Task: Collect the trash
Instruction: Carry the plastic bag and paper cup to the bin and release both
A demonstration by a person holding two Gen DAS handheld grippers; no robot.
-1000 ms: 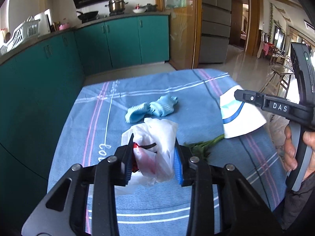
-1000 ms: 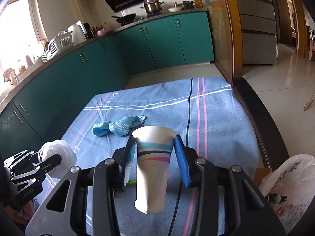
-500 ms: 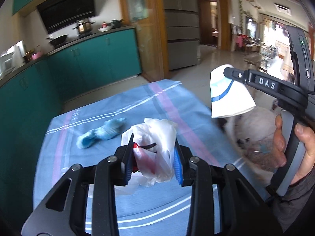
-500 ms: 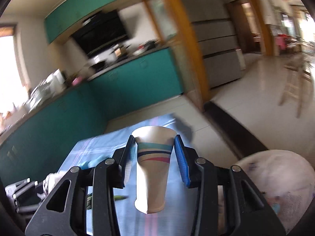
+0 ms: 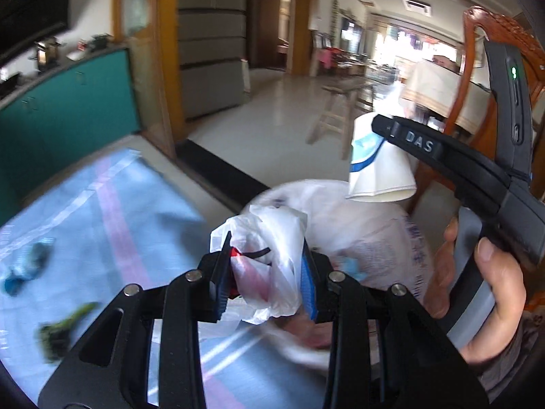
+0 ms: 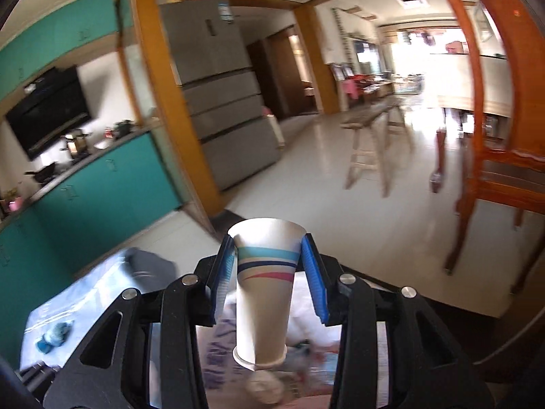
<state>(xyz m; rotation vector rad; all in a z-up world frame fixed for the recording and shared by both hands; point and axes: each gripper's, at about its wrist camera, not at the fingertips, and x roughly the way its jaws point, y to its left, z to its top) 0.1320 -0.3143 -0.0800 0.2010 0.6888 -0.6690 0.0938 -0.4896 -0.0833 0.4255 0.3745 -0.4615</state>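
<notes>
Right gripper [image 6: 269, 283]: pinching the paper cup [image 6: 264, 289], rim toward the camera, base forward.
Left gripper [image 5: 267, 279]: pinching a crumpled plastic bag [image 5: 269, 255].
Trash bag [image 5: 368, 235]: at two o'clock of the left gripper, directly under the cup; right gripper nearer.
Tablecloth [image 5: 102, 211]: blue, at nine o'clock.
Sock [image 5: 27, 266]: on the tablecloth.

My left gripper [image 5: 267, 274] is matt black plastic with ribbed blue pads and pinches thin, crinkled, glossy plastic bag [image 5: 272, 238]. My right gripper [image 6: 269, 272] clamps a smooth matt paper cup [image 6: 264, 279]. At nine o'clock lies soft woven tablecloth [image 5: 112, 204]; at two o'clock, a varnished wooden chair [image 6: 490, 78].
</notes>
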